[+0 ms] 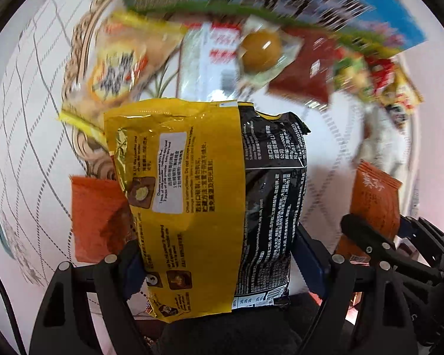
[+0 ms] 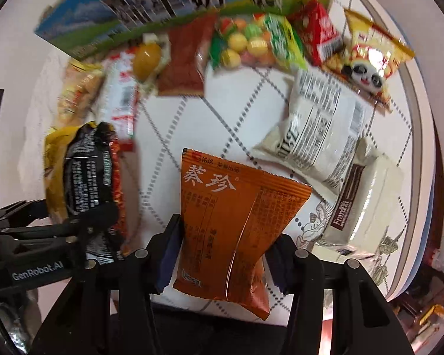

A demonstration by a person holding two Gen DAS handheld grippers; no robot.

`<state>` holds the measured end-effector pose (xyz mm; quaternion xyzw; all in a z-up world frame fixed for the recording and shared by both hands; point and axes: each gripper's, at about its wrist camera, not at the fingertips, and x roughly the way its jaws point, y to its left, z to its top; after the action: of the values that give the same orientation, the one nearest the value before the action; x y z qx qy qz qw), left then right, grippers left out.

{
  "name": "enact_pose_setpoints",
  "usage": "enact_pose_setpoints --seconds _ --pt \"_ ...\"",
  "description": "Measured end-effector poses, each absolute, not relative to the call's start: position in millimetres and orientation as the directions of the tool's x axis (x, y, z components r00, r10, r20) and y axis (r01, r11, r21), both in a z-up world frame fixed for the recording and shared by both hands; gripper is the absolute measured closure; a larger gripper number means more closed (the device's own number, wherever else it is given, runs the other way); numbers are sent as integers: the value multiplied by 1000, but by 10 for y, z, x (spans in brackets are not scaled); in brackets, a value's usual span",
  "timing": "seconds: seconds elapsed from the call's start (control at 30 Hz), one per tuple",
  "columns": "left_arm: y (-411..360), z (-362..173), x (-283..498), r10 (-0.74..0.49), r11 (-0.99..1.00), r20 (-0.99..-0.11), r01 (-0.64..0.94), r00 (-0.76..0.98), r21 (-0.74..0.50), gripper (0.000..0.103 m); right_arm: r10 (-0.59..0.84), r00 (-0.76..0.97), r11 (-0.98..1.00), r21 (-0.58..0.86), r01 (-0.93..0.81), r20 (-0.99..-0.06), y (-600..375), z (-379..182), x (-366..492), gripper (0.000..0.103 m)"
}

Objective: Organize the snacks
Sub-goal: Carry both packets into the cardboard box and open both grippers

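My left gripper [image 1: 219, 269] is shut on a yellow and black noodle packet [image 1: 204, 201] and holds it above the table. The packet also shows at the left of the right wrist view [image 2: 83, 174]. My right gripper [image 2: 222, 254] is shut on an orange snack packet [image 2: 231, 222], which also shows at the right of the left wrist view [image 1: 373, 201]. The two grippers are side by side. A second orange packet [image 1: 97, 219] lies on the table behind the noodle packet.
A row of snacks lies at the far side of the table [image 2: 239, 112]: a yellow packet [image 1: 118, 65], a white and red packet [image 1: 213, 59], an egg pack [image 1: 260, 48], a red packet [image 2: 183, 62], a candy bag [image 2: 251, 44]. A blue-green box [image 2: 162, 0] stands behind. A white bag [image 2: 319, 130] and cream box [image 2: 361, 204] lie at right.
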<state>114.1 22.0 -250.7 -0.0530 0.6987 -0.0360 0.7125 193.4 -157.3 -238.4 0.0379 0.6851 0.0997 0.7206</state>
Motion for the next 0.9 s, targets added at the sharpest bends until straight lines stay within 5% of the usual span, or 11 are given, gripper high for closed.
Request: enact_pose_setpoints --seconds 0.33,0.5,0.67,0.9 --pt "207 -1333 1343 -237 972 -951 39 197 -234 22 325 163 939 298 -170 -932 -1852 -1177 2321 49" --pt "191 -879 2272 -262 965 -932 71 251 -253 22 349 247 930 300 -214 -904 -1643 -730 2920 49" --pt "113 -814 3239 -228 974 -935 58 271 -221 22 321 308 936 251 -247 -895 -1671 -539 3556 49" --pt "413 -1417 4344 -209 978 -967 23 142 -208 22 297 280 941 230 -248 -913 -1484 -939 4610 49"
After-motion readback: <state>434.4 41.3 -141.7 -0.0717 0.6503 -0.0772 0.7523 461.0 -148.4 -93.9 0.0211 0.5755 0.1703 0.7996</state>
